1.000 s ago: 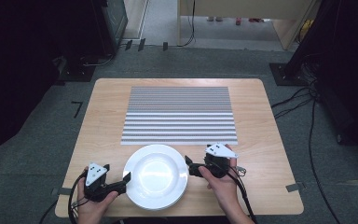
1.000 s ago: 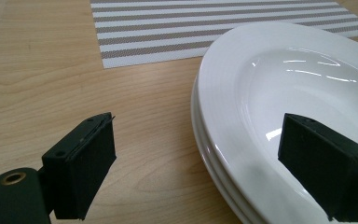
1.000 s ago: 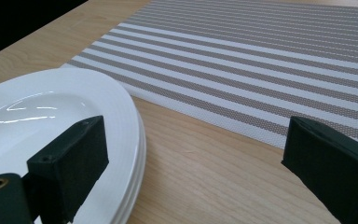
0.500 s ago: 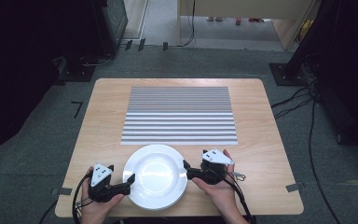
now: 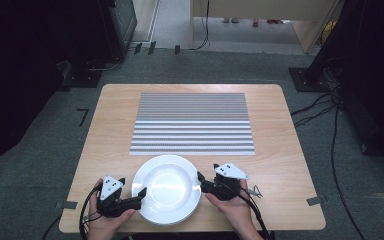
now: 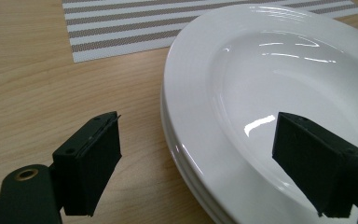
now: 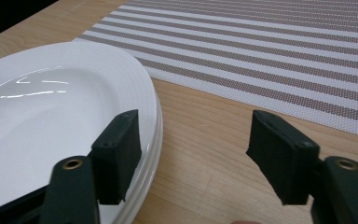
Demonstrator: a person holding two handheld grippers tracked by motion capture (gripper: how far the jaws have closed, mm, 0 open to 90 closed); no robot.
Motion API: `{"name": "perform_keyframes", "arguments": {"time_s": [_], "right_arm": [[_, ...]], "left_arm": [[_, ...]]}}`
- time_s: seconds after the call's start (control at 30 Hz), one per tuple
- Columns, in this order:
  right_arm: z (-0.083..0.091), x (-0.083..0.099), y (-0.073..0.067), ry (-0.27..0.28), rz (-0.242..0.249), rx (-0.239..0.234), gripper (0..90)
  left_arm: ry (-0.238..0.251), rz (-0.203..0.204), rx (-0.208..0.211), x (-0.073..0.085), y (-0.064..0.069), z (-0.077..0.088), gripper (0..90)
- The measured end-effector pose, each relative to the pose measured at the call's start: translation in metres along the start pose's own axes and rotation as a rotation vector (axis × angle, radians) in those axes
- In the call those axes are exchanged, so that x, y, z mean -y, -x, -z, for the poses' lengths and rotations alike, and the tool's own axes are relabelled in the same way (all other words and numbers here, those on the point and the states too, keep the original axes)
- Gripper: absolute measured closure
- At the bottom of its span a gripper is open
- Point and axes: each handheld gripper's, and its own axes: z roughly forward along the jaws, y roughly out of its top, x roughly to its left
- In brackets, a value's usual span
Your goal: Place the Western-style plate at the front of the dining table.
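High view: white plate stack (image 5: 166, 188) sits at the near edge of the wooden table (image 5: 275, 130), just in front of the striped placemat (image 5: 192, 123), not touching it. Left gripper (image 5: 141, 194) at the stack's left rim, held in the person's left hand (image 5: 102, 220); right gripper (image 5: 200, 179) at the right rim, held in the right hand (image 5: 237, 210). Cables trail back off the near edge of the table. Left gripper view: more than one plate rim visible, one on top of another. Jaws straddle the left rim, one black pad over the bare wood outside the stack, the other over the bowl of the top plate; gap on both sides, no pressing seen. Jaws have just been closing a little, rim between them, wide apart at this moment. Right gripper view: one pad lies over the edge of the top plate, the other stands over bare wood between stack and placemat. These jaws have just been closing more markedly, with the rim between them; the outer pad is clear of the plates, so no grip yet. Placemat edge runs across the upper part of this view.
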Motion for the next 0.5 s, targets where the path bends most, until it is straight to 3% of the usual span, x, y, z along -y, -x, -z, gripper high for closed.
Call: {"name": "perform_keyframes", "arguments": {"time_s": [0.03, 0.27, 0.5], "right_arm": [[0.0002, 0.0004, 0.0003, -0.004, 0.009, -0.025, 44.4], [-0.0016, 0.0012, 0.0017, -0.029, 0.0, -0.098, 49.8], [-0.0008, 0.0021, 0.0002, -0.015, 0.0, -0.099, 51.2]], "left_arm": [[0.003, 0.001, -0.001, 0.0004, -0.0003, -0.0001, 19.7], [0.001, 0.008, 0.004, 0.0011, -0.0023, 0.0, 25.4], [-0.001, 0.009, 0.005, 0.0018, -0.004, 0.0, 35.9]]}}
